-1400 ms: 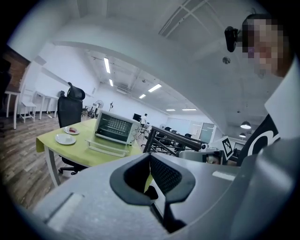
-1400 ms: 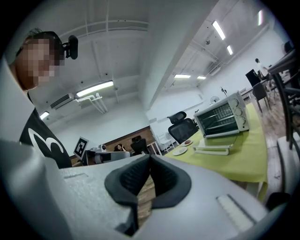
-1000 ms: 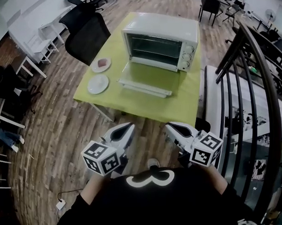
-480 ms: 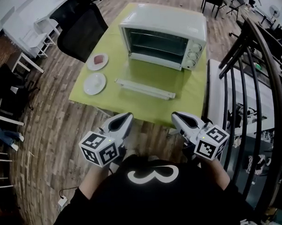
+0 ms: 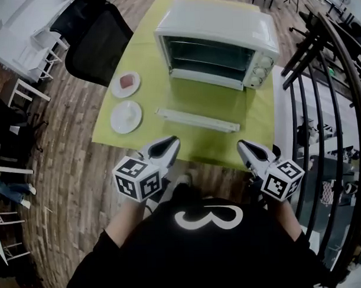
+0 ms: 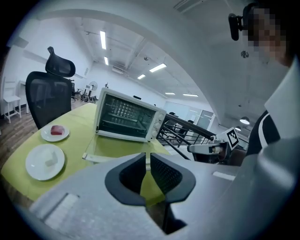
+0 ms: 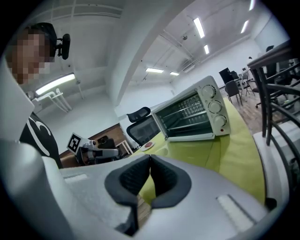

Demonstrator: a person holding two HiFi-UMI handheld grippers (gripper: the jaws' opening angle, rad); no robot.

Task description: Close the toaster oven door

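Observation:
A white toaster oven [image 5: 218,41] stands at the far side of a green table [image 5: 141,109], its cavity open. Its glass door [image 5: 197,110] lies folded down flat on the table, the handle bar [image 5: 196,120] along its near edge. My left gripper [image 5: 168,144] hangs over the table's near edge, shut and empty. At the near right corner, also short of the door, is my right gripper [image 5: 247,147], shut with nothing in it. The oven [image 6: 129,117] shows ahead of the left gripper [image 6: 148,159], and the oven [image 7: 192,117] lies beyond the right gripper [image 7: 150,161].
Two white plates sit on the table's left side: the far plate [image 5: 127,84] carries a reddish piece, the near plate [image 5: 126,116] a pale piece. A black office chair [image 5: 97,43] stands at the left. Black stair railings [image 5: 321,106] run close along the right.
The person has stepped towards the table. Both grippers have moved forward to its near edge, still shut. The oven door stays down.

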